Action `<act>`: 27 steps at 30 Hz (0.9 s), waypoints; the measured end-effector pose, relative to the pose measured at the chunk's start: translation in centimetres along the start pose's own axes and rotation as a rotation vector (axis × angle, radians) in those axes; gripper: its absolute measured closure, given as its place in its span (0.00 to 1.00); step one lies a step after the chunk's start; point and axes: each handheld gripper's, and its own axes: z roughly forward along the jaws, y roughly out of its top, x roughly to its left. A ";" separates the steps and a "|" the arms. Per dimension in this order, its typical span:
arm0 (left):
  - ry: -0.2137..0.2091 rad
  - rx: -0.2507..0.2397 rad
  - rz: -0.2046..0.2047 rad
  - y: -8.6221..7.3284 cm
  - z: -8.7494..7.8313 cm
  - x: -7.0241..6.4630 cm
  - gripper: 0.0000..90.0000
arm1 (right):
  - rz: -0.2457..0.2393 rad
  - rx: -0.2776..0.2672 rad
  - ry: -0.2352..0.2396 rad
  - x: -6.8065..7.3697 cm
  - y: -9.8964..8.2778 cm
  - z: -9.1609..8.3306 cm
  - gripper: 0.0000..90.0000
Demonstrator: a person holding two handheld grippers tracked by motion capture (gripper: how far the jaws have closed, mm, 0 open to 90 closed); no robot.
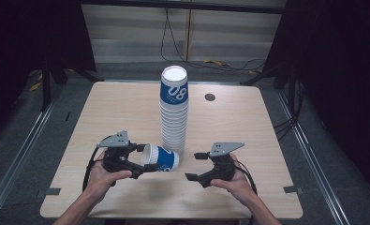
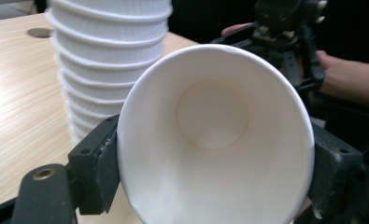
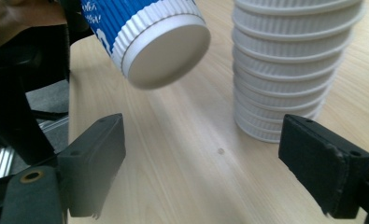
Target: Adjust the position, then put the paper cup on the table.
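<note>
A tall stack of blue-and-white paper cups (image 1: 174, 110) stands near the middle of the table. My left gripper (image 1: 147, 159) is shut on a single blue-and-white cup (image 1: 161, 158), held on its side just left of the stack's foot, base toward the right. In the left gripper view the cup's white mouth (image 2: 215, 135) sits squeezed between both pads (image 2: 98, 163). My right gripper (image 1: 196, 166) stands open and empty right of the stack's foot. Its pads (image 3: 95, 158) are wide apart, with the cup's base (image 3: 168, 49) ahead of them and the stack (image 3: 289, 60) to the right.
The light wooden table (image 1: 126, 112) has a round grommet (image 1: 210, 97) behind the stack. Cables (image 1: 210, 61) lie on the floor beyond the far edge. Metal rails (image 1: 23, 150) run along both sides of the table.
</note>
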 end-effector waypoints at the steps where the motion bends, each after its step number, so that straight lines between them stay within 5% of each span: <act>1: 0.009 0.001 -0.001 0.0 -0.2 0.1 0.22 | 0.004 -0.003 -0.004 -0.1 -0.1 -0.1 0.17; 7: 0.049 0.049 -0.010 -0.2 -1.0 0.4 0.22 | 0.025 -0.023 -0.048 -0.6 -0.1 -0.9 0.17; 13: 0.055 0.046 -0.032 -0.5 -2.0 1.2 0.22 | 0.030 -0.026 -0.088 -0.7 0.0 -1.6 0.17; 27: 0.173 0.074 -0.063 0.0 -3.9 2.7 0.22 | 0.058 -0.029 -0.094 -1.0 -1.0 -2.4 0.20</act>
